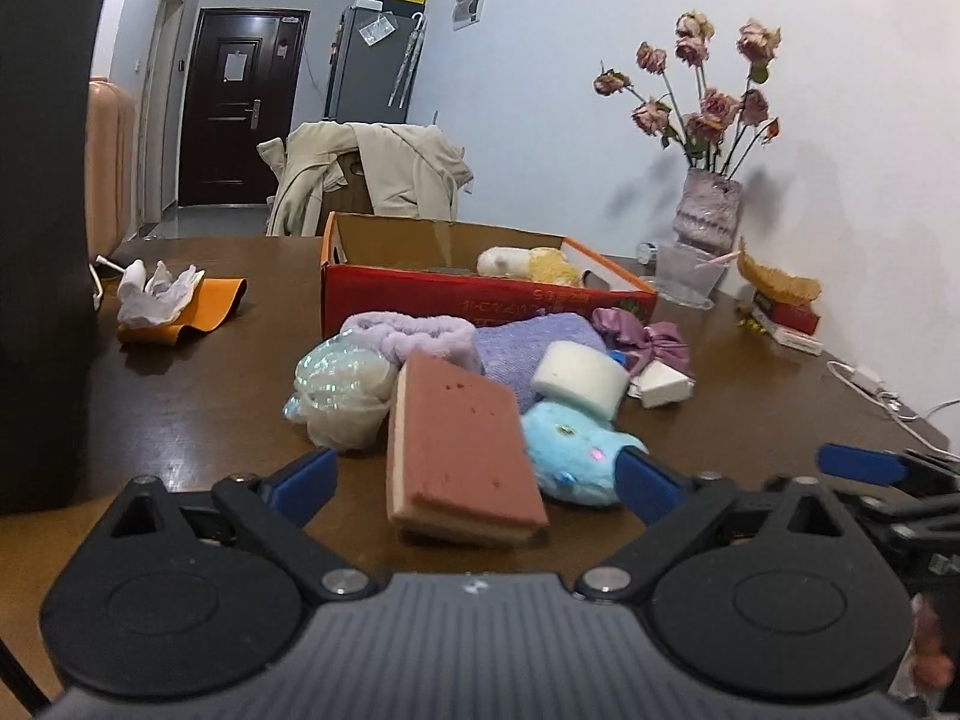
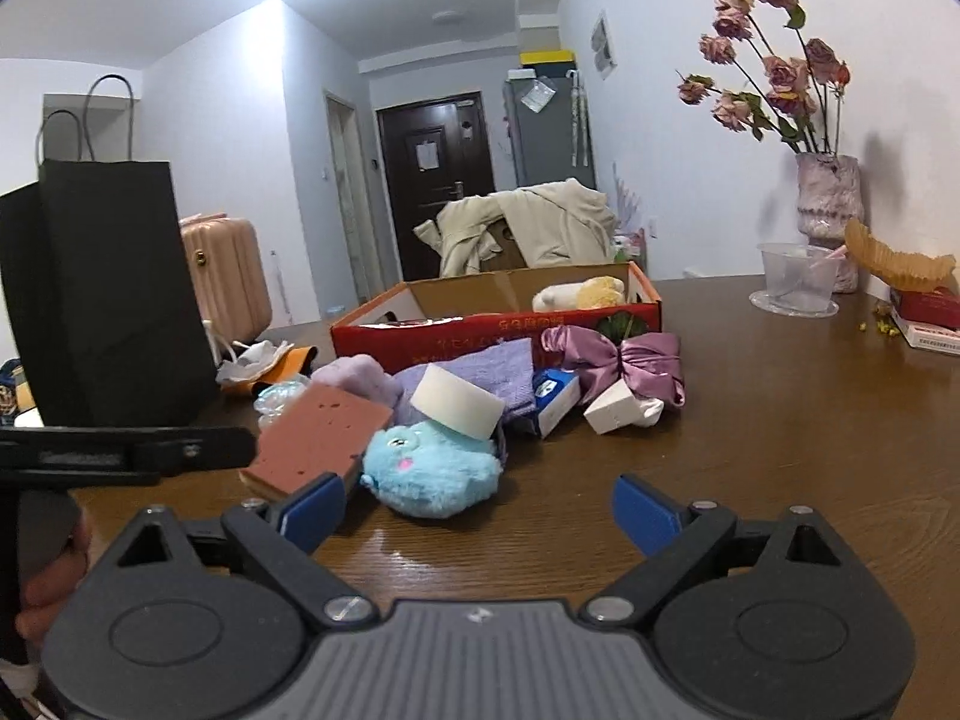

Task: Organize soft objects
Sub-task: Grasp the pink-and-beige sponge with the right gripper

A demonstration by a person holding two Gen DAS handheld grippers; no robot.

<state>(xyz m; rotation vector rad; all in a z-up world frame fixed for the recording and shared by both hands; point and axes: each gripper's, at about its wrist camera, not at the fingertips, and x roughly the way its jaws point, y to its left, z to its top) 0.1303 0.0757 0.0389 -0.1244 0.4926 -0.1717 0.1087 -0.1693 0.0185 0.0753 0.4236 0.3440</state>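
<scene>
A pile of soft things lies on the brown table in front of a red cardboard box [image 1: 480,294] [image 2: 480,324]. Nearest is a pink-brown sponge [image 1: 462,450] [image 2: 318,438], leaning on the pile. Beside it are a light blue plush toy [image 1: 576,456] [image 2: 432,468], a white sponge block [image 1: 579,378] [image 2: 459,402], purple cloths [image 1: 528,342] and a shiny purple bow [image 2: 624,360]. A white and yellow plush [image 1: 528,264] [image 2: 576,294] lies inside the box. My left gripper [image 1: 474,486] is open, its fingers either side of the pink sponge. My right gripper [image 2: 480,516] is open and empty, just short of the blue plush.
A vase of dried roses [image 1: 708,210] [image 2: 825,204] and a clear plastic cup [image 2: 795,285] stand at the back right. A black paper bag [image 2: 102,294] stands at the left. White tissue on an orange piece [image 1: 162,300] lies left of the box. White cables [image 1: 882,390] run along the right edge.
</scene>
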